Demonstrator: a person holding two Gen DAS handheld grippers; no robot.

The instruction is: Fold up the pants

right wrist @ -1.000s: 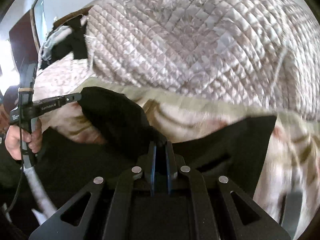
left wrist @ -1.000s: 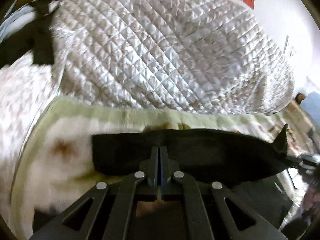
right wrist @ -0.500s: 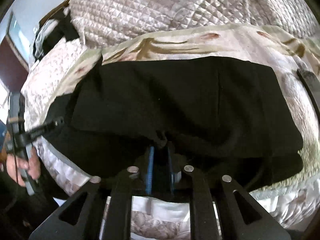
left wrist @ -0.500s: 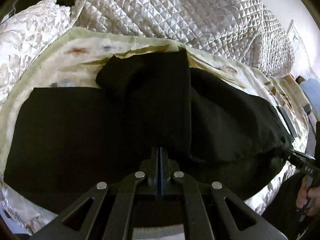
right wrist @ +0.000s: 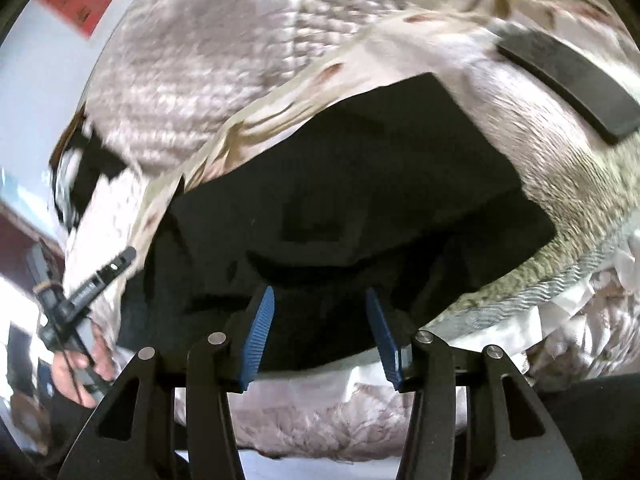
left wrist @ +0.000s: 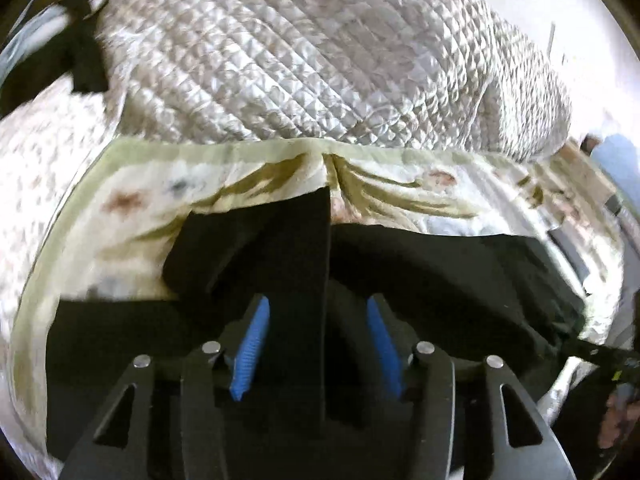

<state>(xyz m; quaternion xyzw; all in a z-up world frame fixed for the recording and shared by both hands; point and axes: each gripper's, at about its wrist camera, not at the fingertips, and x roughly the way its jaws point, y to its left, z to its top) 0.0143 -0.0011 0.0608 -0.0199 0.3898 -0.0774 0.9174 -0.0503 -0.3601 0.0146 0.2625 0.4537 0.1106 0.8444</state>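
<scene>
Black fabric pants [left wrist: 440,264] now lie doubled over on the floral bedspread [left wrist: 132,216] of the bed, where a second ago we carried their edge pinched. We let go: left hand-held gripper [left wrist: 316,344] and right hand-held gripper [right wrist: 320,332] are both opening, pads clear of the cloth, tilted downward over the fold's near edge. This fold looks laid.

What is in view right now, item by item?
pants: one, black, folded over on the blanket.
blanket: one, cream with olive border, under the pants.
quilt: one, silvery quilted, heaped behind the blanket.
flat strip: one, dark grey, on the blanket right of the pants.
left tongs: blue pads, opening, a pants flap between them, unpinched.
right tongs: blue pads, opening over the pants edge.
hand: holding the left tongs' handle.
</scene>
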